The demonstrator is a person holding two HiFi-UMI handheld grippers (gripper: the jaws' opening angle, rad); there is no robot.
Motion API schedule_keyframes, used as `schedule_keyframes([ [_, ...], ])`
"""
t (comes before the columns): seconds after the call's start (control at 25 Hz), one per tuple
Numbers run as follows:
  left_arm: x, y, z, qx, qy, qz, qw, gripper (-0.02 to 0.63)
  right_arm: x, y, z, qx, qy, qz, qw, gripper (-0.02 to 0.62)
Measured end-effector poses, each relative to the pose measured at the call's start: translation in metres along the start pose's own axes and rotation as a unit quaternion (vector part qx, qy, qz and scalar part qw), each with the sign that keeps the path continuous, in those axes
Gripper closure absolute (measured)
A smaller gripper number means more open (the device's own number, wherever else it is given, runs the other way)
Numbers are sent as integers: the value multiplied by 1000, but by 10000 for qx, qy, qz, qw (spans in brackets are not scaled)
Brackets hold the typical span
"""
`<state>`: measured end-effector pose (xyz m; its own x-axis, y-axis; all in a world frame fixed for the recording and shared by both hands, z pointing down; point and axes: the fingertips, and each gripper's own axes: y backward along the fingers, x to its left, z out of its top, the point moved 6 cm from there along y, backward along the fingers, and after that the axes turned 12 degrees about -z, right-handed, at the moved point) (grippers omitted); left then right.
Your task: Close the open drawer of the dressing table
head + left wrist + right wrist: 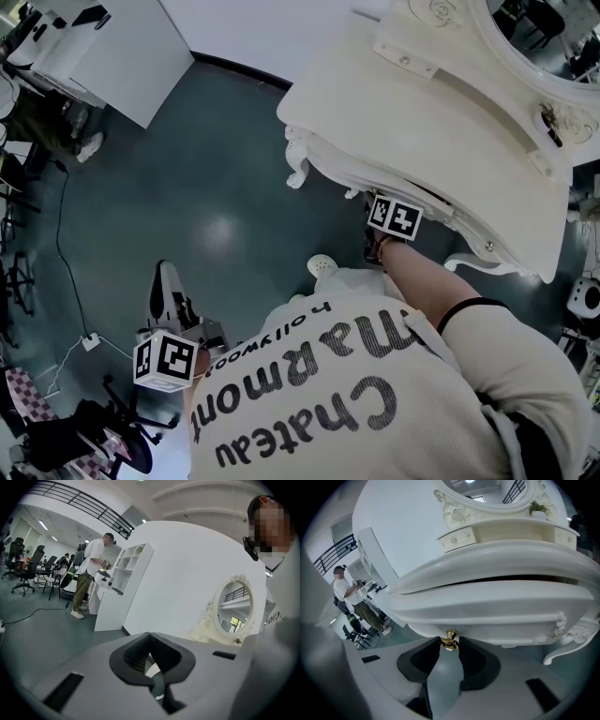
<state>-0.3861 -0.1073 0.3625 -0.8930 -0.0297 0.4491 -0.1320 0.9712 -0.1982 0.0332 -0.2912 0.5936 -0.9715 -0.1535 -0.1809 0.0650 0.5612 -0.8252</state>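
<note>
Right gripper view: right gripper [450, 645], jaws clamped on small brass knob [450, 640] of cream curved-front drawer [501, 604], which is ajar; likely for pushing it in. Left gripper [150, 635] idle, jaws together.

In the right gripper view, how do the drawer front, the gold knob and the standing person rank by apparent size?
1. drawer front
2. standing person, small only because far off
3. gold knob

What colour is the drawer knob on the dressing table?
Gold; the drawer knob shows best in the right gripper view.
</note>
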Motion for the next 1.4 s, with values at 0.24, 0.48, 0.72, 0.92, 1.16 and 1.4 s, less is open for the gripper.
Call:
schedule_keyframes([
  [0.24, 2, 1, 2, -7, -61, 26, 10000, 598, -1, -3, 5, -55, 10, -14, 10000, 451],
  [0.48, 4, 2, 3, -24, -27, 81, 10000, 598, -2, -5, 8, -143, 52, -78, 9999, 451],
  [0.72, 8, 3, 4, -26, -42, 116, 9999, 598, -2, -7, 9, -195, 46, -90, 9998, 451],
  [0.92, 6, 1, 3, 9, -32, 113, 9999, 598, -2, -7, 10, -265, 76, -114, 9996, 451],
  [1.16, 6, -1, 2, 27, -40, 126, 9999, 598, -4, -9, 14, -317, 66, -125, 9994, 451],
  [1.4, 5, -3, 2, 39, -19, 155, 9999, 598, -5, -10, 16, -341, 70, -140, 9993, 451],
])
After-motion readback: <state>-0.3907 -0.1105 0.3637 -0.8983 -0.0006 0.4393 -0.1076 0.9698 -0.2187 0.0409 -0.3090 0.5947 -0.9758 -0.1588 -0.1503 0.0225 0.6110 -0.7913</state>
